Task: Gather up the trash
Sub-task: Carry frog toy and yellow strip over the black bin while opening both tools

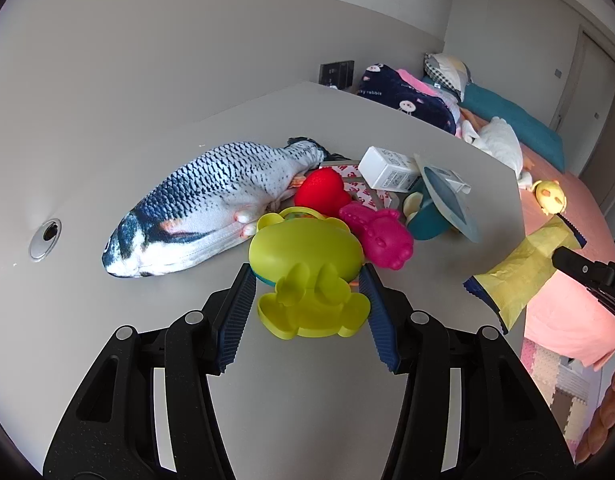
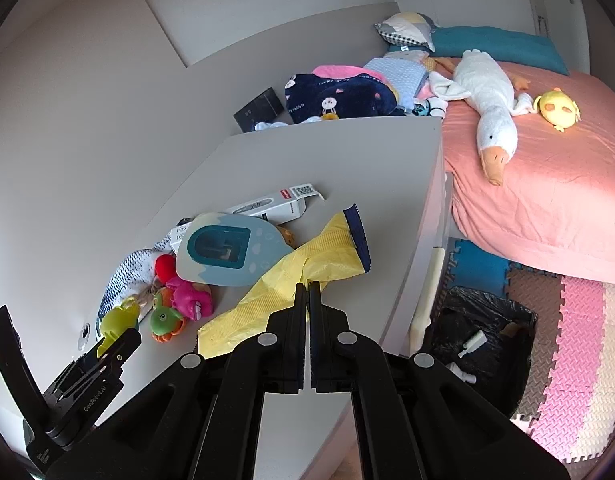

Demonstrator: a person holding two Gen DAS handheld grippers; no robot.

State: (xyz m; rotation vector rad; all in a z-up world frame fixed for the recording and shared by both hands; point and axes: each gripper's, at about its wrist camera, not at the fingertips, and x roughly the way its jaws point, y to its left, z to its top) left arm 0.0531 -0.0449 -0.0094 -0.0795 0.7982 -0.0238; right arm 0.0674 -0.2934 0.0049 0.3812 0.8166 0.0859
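My right gripper [image 2: 308,286] is shut on a crumpled yellow wrapper [image 2: 303,264] with dark blue ends, which lies over the grey table [image 2: 347,160] near its right edge. The wrapper also shows in the left wrist view [image 1: 523,268], held by the right gripper's black tip. My left gripper [image 1: 307,276] is open, its blue pads on either side of a lime green frog toy [image 1: 307,280] without visibly pressing it. A bin with a black bag [image 2: 487,340] stands on the floor below the table's edge, holding some white scraps.
A plush fish [image 1: 203,212], red [image 1: 321,190] and pink [image 1: 377,236] toys, a white box [image 1: 387,170] and a blue card package [image 2: 223,252] crowd the table. A pink bed [image 2: 547,184] with a plush goose [image 2: 487,100] lies beyond. Foam mats cover the floor.
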